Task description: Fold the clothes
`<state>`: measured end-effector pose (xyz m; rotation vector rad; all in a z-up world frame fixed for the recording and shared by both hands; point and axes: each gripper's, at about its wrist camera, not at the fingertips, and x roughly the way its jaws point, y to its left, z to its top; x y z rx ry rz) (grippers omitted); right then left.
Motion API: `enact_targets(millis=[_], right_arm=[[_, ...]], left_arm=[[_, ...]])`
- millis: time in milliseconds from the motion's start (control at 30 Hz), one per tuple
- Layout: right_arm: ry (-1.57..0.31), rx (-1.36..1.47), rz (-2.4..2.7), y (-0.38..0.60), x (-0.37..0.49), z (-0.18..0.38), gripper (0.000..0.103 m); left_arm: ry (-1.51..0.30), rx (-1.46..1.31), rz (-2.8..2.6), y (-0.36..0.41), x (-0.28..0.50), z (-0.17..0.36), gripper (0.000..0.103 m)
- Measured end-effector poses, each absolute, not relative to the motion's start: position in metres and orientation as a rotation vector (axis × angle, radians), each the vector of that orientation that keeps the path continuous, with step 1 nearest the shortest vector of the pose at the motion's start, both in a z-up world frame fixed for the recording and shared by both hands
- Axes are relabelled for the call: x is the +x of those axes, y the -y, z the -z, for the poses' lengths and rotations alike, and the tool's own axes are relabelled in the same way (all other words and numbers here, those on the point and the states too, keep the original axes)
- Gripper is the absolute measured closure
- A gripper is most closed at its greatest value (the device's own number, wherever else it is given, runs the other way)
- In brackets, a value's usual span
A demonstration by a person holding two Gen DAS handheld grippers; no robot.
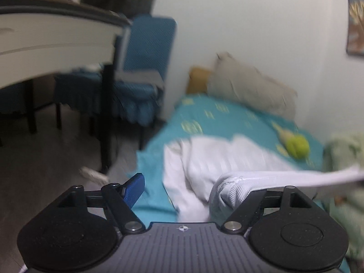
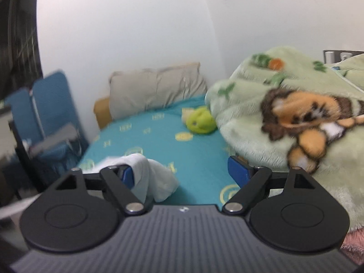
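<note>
**White garment over my tongs, on the teal bed**

I hold two tongs over a bed [image 2: 200,154] w/ a teal sheet printed in pale yellow marks. Marks are too blurred to read. No brand or text legible anywhere; only a small round emblem on each tong body.

Left tongs [image 1: 182,191]: spread wide. Left blue pad [image 1: 134,188] is bare; right pad is hidden under a white garment [image 1: 204,159]. A ribbed hem of it drapes over that right finger and a band of cloth runs off toward the right edge of the view. Can't tell if it's pinched or just lying on the finger. Rest of the garment lies crumpled on the sheet near the bed's front edge.

Right tongs [image 2: 182,173]: spread wide too. The white cloth hangs over its left finger; right blue pad [image 2: 236,170] is bare.

Left view only: a white table [image 1: 56,43] and floor beside the bed. Right view only: a pale green fleece blanket [image 2: 295,118] w/ a cartoon lion, heaped on the bed's right side. Both views: a blue chair [image 1: 147,52], a beige pillow [image 2: 157,86] at the bed's far end, a green plush toy [image 2: 201,122] touching the blanket, and a picture frame corner on the wall.
</note>
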<state>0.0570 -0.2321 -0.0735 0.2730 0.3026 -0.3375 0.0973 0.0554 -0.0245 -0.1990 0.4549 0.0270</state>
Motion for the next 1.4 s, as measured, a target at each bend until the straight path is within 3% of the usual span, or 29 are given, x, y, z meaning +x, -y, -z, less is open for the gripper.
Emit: enact_targets(millis=[167,367,733,1100,1233,1400], right_arm=[[-0.37,0.23,0.325,0.22,0.065,0.09,0.021],[-0.134,0.21,0.327,0.209,0.042,0.041,0.021],[0.167,0.2,0.245,0.204,-0.041,-0.172,0.021],[0.367,0.138,0.152,0.199,-0.184,-0.372,0.019],[0.274,0.142,0.157,0.212,-0.125,-0.337,0.019],[0.158,0.147,0.163,0.227,-0.05,-0.294,0.019]], left_arm=[[-0.393,-0.247,-0.072,-0.06,0.098,0.014,0.025],[-0.171,-0.242,-0.062,-0.056,0.07,-0.023,0.025],[0.14,-0.244,-0.017,-0.053,0.014,-0.227,0.025],[0.293,-0.195,0.107,-0.057,-0.125,-0.437,0.023],[0.207,-0.181,0.137,-0.049,-0.133,-0.458,0.022],[0.079,-0.166,0.141,-0.047,-0.077,-0.418,0.021]])
